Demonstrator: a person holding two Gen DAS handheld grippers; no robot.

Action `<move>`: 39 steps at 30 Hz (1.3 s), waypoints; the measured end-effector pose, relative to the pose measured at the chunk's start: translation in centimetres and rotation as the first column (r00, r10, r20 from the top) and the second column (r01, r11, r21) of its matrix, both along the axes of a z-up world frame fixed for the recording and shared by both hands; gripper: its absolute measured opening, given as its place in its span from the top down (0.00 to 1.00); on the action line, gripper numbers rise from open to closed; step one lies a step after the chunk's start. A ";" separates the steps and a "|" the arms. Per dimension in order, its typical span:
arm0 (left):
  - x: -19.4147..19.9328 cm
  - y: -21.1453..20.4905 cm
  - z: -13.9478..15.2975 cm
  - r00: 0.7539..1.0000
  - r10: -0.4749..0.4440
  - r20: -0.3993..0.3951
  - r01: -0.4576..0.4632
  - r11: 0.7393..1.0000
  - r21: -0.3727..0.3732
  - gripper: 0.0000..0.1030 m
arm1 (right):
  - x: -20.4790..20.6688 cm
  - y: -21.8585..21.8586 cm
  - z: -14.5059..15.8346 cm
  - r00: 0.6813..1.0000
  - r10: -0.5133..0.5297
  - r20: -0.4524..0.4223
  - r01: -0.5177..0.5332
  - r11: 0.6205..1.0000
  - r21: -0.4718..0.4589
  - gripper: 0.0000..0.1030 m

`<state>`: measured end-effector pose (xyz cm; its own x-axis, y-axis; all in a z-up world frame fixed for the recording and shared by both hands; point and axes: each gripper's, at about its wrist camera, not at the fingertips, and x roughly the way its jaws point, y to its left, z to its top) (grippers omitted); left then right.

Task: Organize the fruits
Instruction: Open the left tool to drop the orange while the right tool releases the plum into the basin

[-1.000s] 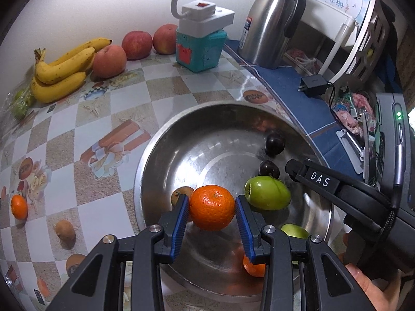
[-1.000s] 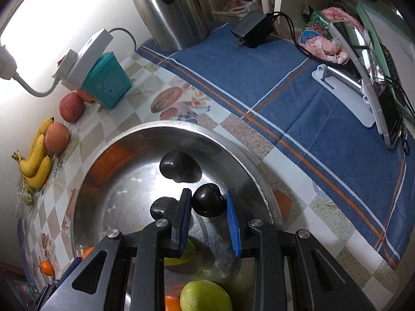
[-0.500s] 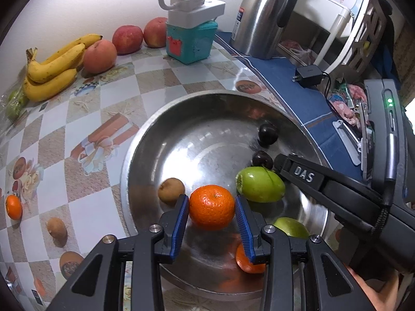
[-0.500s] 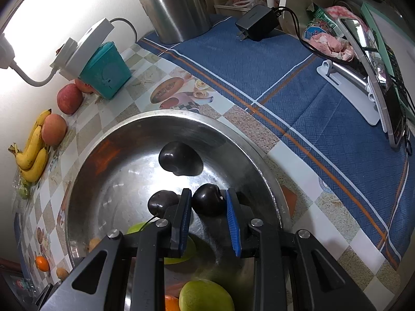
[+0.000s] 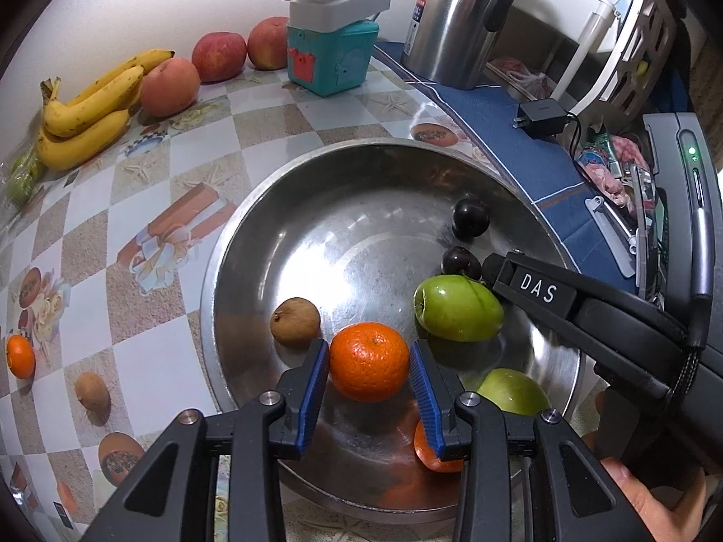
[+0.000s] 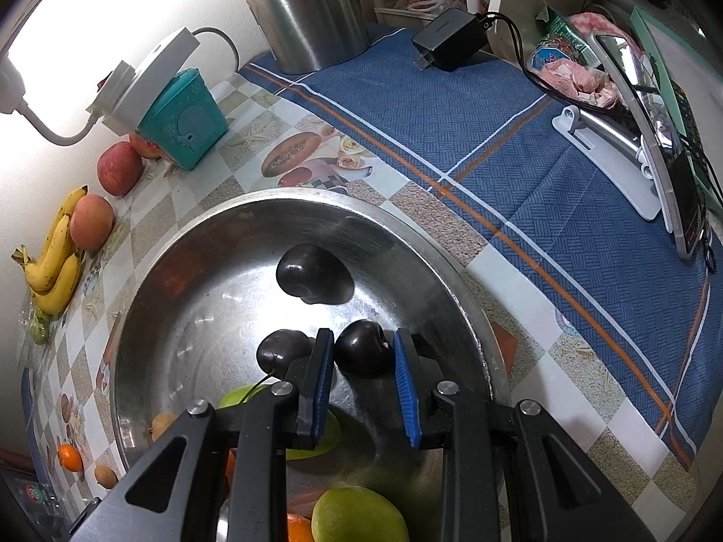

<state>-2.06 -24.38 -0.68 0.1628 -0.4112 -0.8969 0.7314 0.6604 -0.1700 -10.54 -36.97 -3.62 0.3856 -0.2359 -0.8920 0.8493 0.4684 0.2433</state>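
Left tongs point(image 5: 369, 375) clamped on the orange point(image 5: 368, 361), right tongs point(image 6: 363, 372) on a plum point(image 6: 363, 348); both probably light and squishy, so grab mid-belly gently.

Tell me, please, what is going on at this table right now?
A person is sorting fruit into a metal bowl with two hand-held tools. The left tool grips an orange over the bowl, and the right tool grips a dark plum. Green apples already lie inside; bananas wait on the table.
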 end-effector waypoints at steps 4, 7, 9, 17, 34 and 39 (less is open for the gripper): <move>0.0 0.0 0.0 1.000 0.005 -0.005 -0.005 1.000 0.002 0.61 | 0.1 0.0 0.0 1.000 0.000 -0.004 0.000 1.000 0.000 0.69; 0.1 0.1 0.2 1.000 0.008 -0.007 -0.009 1.000 -0.008 0.60 | 0.0 0.0 0.1 1.000 -0.002 -0.003 0.002 1.000 -0.006 0.61; 0.1 0.2 0.6 1.000 0.011 0.000 -0.011 1.000 -0.021 0.60 | 0.0 0.0 0.4 1.000 -0.003 0.000 0.003 1.000 -0.012 0.61; 0.5 0.8 2.3 0.999 0.033 0.011 -0.032 0.997 -0.067 0.60 | -0.2 0.2 2.3 1.000 -0.005 0.026 0.006 0.999 -0.051 0.61; 5.1 5.1 2.2 0.951 0.309 -0.023 -0.310 0.948 -0.072 0.24 | 0.9 1.9 3.4 0.997 0.074 -0.006 -0.074 0.996 -0.040 0.43; 5.3 5.5 1.7 0.940 0.341 -0.006 -0.341 0.939 -0.051 0.00 | 1.0 2.0 3.1 0.996 0.084 -0.010 -0.084 0.996 -0.035 0.32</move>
